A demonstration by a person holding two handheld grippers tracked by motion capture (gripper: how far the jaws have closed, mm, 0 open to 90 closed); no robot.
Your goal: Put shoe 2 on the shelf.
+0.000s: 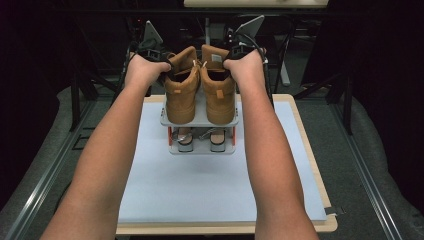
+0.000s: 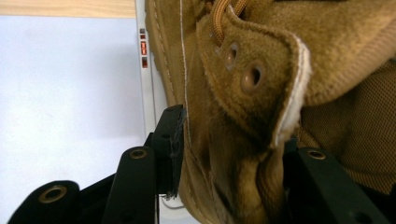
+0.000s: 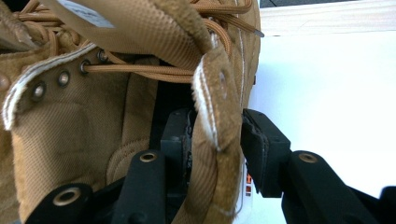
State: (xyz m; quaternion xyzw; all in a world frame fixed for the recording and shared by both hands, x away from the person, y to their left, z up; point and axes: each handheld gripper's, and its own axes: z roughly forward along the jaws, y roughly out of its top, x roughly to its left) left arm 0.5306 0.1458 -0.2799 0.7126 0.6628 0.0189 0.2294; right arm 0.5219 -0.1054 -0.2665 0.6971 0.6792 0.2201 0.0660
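Two tan suede boots stand side by side on the top shelf of a small grey shoe rack [image 1: 200, 121]. My left gripper [image 1: 169, 70] [image 2: 231, 144] straddles the outer collar of the left boot [image 1: 180, 95] [image 2: 261, 70]. One pad sits right beside the boot's wall; the other is partly hidden behind the collar. My right gripper [image 1: 228, 65] [image 3: 217, 140] straddles the collar of the right boot [image 1: 218, 95] [image 3: 93, 130]. A small gap shows between the collar and the outer pad [image 3: 256, 140]. Both sets of jaws stand open around the collars.
A pair of sandals [image 1: 200, 140] sits on the rack's lower shelf. The rack stands at the far middle of a white mat [image 1: 200, 190] on a wooden table [image 1: 312, 150]. Dark frame legs and cables lie behind the table.
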